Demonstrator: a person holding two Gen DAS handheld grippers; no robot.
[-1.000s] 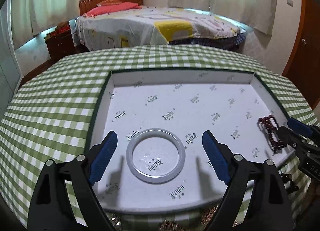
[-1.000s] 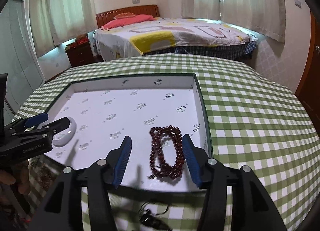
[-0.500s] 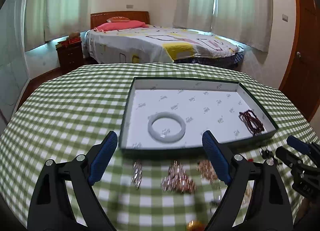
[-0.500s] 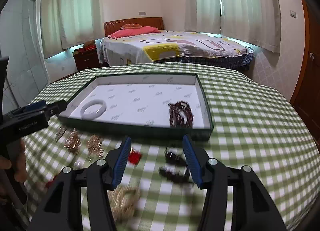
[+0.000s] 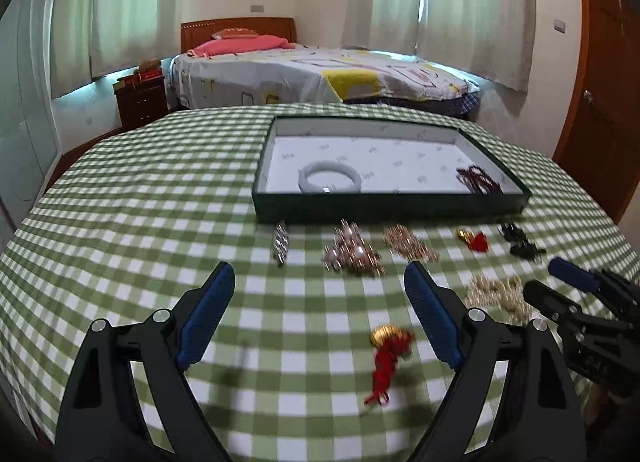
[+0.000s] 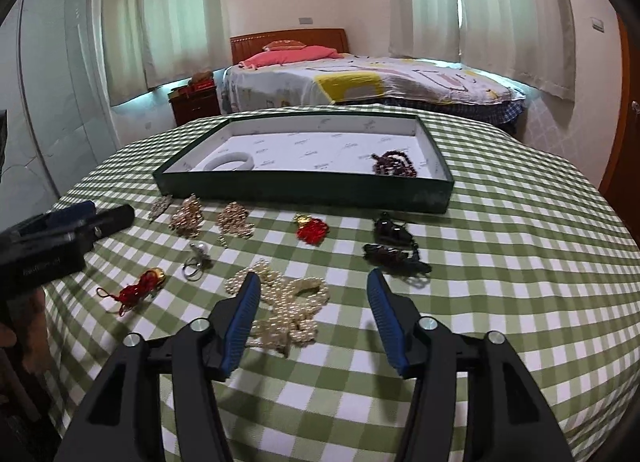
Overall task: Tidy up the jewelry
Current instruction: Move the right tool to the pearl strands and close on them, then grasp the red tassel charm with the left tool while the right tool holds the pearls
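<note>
Now hovering empty: left tool (image 5: 318,304) gaping wide above bare cloth beside a red tassel charm (image 5: 387,356), right tool (image 6: 312,306) having just been opening, nothing pinched, pearl necklace (image 6: 286,304) lying under its left finger. Already resting in the green tray (image 6: 304,192) toward the worktop's (image 6: 500,262) far edge: white bangle (image 5: 330,181) and dark red bead bracelet (image 6: 394,164), kept well apart, probably to avoid tangling. Waiting loose between tray and near edge: gold clusters (image 5: 354,252), a ring (image 6: 196,262), black pieces (image 6: 394,246). Crowding around the pearls, likely snagging.
</note>
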